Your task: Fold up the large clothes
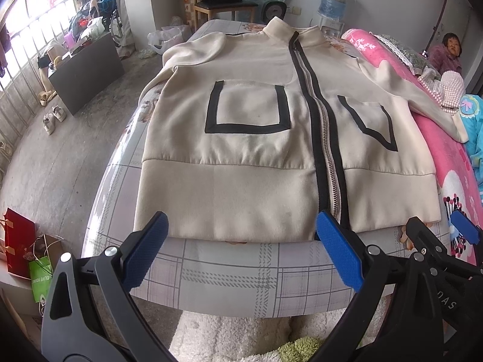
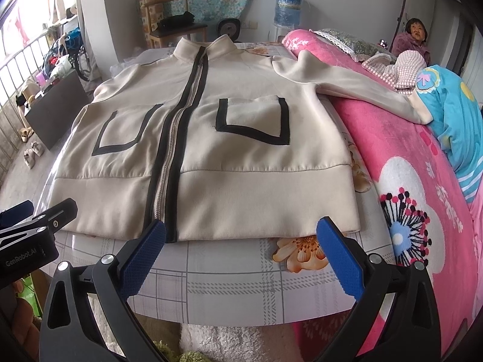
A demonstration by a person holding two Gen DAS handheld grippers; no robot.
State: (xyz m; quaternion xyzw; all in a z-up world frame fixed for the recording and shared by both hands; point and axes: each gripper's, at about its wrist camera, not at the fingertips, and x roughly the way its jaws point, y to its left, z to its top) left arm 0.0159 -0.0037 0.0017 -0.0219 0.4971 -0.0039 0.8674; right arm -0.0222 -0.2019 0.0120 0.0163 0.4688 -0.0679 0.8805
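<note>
A cream zip-up jacket (image 1: pixel 250 126) with black trim and two black-outlined pockets lies flat, front up, on the bed; it also shows in the right wrist view (image 2: pixel 241 157). Its collar points away from me, its hem faces me. One sleeve (image 2: pixel 356 90) stretches right over a pink blanket. My left gripper (image 1: pixel 241 226) is open and empty, just short of the hem's left half. My right gripper (image 2: pixel 241 232) is open and empty, just short of the hem right of the zipper; it also shows at the right in the left wrist view (image 1: pixel 437 229).
The bed sheet (image 1: pixel 235 274) is grey plaid with flowers. A pink blanket (image 2: pixel 407 166) and blue bedding (image 2: pixel 452 114) lie along the right. A person (image 2: pixel 413 39) sits at the far right. A dark box (image 1: pixel 84 72), shoes and bags stand on the floor at left.
</note>
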